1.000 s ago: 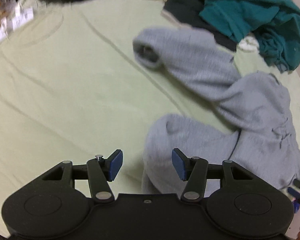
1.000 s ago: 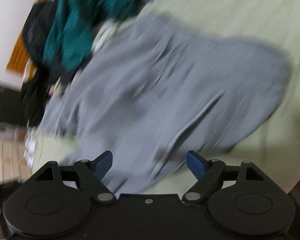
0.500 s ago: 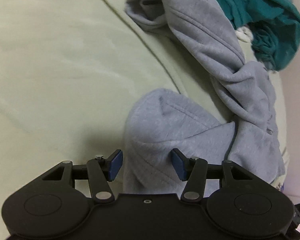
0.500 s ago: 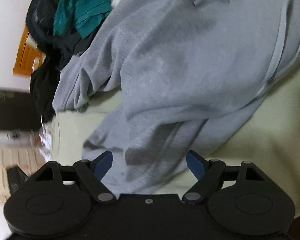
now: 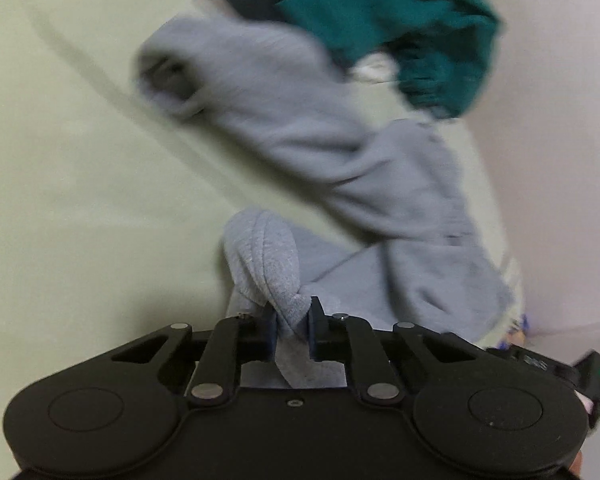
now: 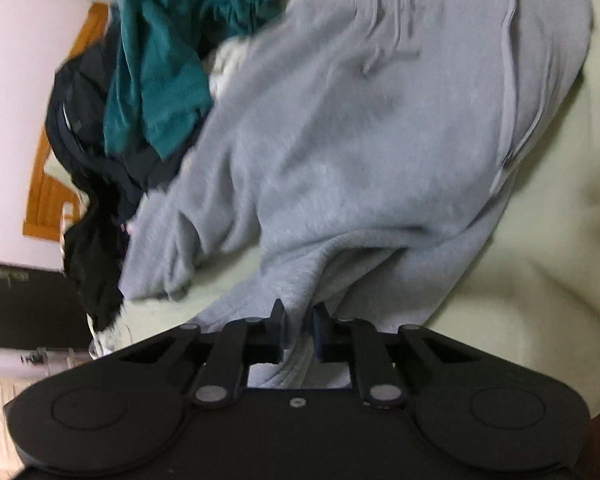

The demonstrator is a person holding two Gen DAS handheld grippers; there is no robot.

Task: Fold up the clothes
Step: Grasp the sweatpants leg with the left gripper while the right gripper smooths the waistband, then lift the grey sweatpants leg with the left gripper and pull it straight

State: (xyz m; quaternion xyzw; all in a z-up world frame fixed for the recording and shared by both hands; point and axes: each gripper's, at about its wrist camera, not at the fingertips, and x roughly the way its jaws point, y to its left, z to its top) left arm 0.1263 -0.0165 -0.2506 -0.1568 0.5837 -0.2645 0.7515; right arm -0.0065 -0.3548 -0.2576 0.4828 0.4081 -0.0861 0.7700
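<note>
Grey sweatpants (image 5: 300, 136) lie crumpled on a pale green bedsheet (image 5: 80, 168), one leg opening toward the upper left. My left gripper (image 5: 292, 322) has its jaws closing on a bunched fold of a grey leg end, the blue pads pressing the cloth from both sides. In the right wrist view the grey sweatpants (image 6: 360, 120) spread wide, waistband and drawcord at the top. My right gripper (image 6: 299, 320) has its jaws closing on the near grey hem, which is pinched between the fingers.
A teal garment (image 5: 412, 20) and dark clothes (image 6: 88, 152) are heaped past the sweatpants. A pink wall (image 5: 560, 160) runs along the right. An orange wooden door (image 6: 56, 176) stands at the left. The green bedsheet (image 6: 540, 280) shows at the right.
Both grippers went from wide open to pinched on the grey fabric. The left view swung back over the pants; the right gripper slid in along the near hem.
</note>
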